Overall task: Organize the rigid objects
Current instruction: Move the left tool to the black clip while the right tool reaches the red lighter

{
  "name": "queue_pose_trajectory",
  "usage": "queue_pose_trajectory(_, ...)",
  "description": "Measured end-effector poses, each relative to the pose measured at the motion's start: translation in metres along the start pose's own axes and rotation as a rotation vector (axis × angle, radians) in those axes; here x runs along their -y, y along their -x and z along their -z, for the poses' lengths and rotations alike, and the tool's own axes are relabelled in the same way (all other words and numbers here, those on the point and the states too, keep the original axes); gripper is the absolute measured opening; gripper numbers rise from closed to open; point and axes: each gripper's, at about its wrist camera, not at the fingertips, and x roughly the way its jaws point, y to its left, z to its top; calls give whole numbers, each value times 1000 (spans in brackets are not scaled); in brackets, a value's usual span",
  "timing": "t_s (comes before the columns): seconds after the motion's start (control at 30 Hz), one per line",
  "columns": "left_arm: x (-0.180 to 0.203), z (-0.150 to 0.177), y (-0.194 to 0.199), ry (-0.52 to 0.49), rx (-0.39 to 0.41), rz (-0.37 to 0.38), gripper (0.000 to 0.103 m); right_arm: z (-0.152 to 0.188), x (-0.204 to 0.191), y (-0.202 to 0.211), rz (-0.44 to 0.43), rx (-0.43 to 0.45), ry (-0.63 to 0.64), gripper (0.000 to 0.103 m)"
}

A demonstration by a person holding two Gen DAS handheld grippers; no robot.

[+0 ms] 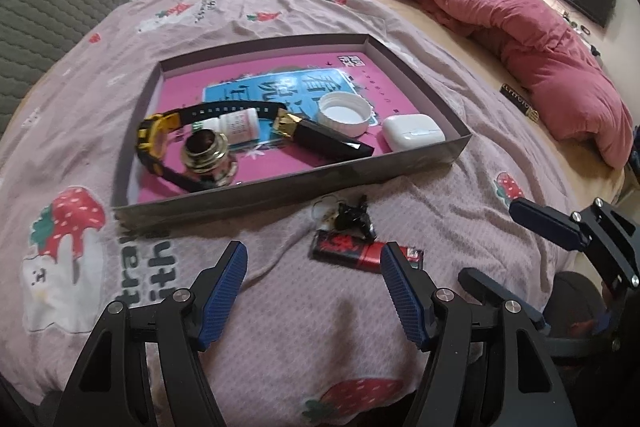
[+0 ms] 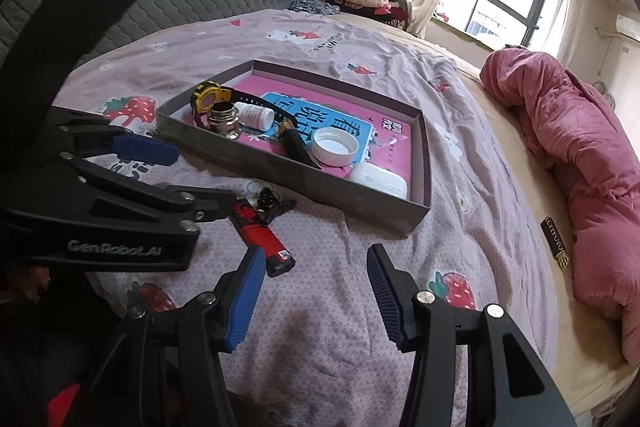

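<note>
Two items, a red-and-black plastic lighter (image 1: 362, 254) and a black key bunch (image 1: 352, 217), are left outside the grey cardboard tray (image 1: 288, 197), so the lighter should be grasped next by the released, empty left gripper (image 1: 314, 265).

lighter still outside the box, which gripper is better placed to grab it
Left. The left gripper is open with the red lighter just ahead by its right finger; the right gripper sits beside it, off line.
</note>
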Motion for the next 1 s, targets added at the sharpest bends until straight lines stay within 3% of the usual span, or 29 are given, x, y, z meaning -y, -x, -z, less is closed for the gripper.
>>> queue_pose_trajectory(0.53,11,-18,-52,41,-83,53,70,11,40,-13,10,-30,-140,52)
queue_pose_trajectory(0.77,14,-21,-65,35,-103,64,55,12,42,-17,-3,-31,-141,52)
queue_pose_trajectory(1.0,16,-23,-72,31,-104,67,48,11,41,-19,-12,-30,-141,52)
